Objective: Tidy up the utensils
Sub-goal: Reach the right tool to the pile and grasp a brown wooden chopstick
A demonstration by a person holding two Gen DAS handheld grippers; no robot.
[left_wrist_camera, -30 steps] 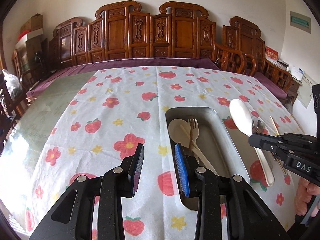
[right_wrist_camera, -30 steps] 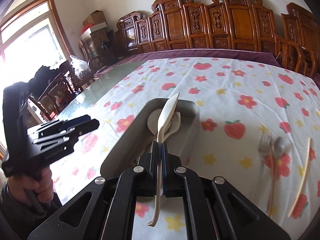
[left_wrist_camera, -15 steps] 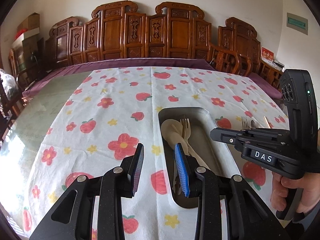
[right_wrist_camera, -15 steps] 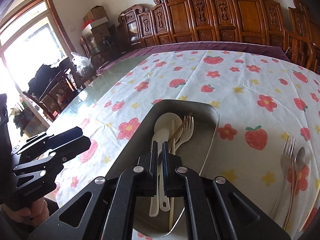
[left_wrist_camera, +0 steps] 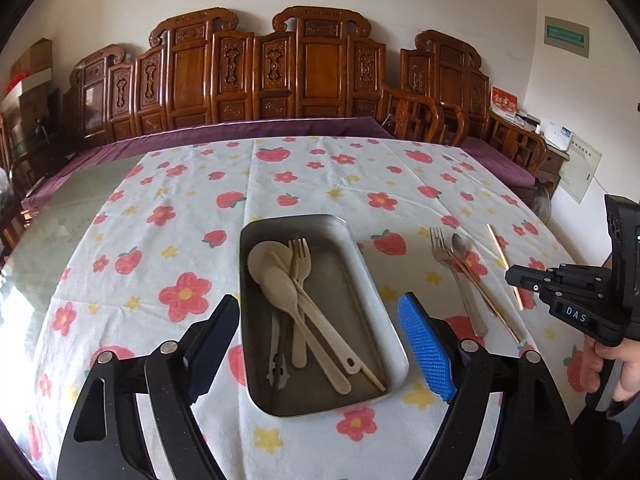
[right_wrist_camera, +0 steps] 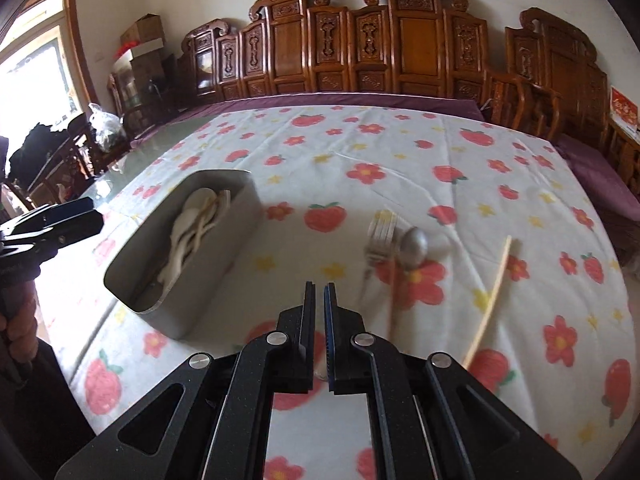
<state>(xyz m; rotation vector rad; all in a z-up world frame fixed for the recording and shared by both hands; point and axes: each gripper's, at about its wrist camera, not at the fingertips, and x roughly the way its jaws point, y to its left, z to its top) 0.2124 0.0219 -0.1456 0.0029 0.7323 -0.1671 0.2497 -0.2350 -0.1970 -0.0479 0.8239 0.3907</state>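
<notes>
The left gripper (left_wrist_camera: 320, 322) is opening wide above the metal tray (left_wrist_camera: 372, 292), nothing between its jaws. The right gripper (right_wrist_camera: 319, 292) is almost closed and empty, over the desk near the steel fork (right_wrist_camera: 378, 240).

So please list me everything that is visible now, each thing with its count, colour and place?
metal tray: one, grey, middle of the table.
plastic spoons: two, cream, inside the tray.
plastic fork: one, cream, inside the tray.
chopstick in tray: one, cream, among the plastic utensils.
metal fork: one, silver, on the cloth right of the tray.
metal spoon: one, silver, beside the metal fork.
loose chopsticks: at least two, pale wood, on the cloth near the metal pair.
tablecloth: one, white with red flowers and strawberries, over the table.
carved chairs: several, brown, along the far wall.
left tool: one, black, opening above the tray, nothing between its pads.
right tool: one, black, nearly shut, empty, above the cloth.
</notes>
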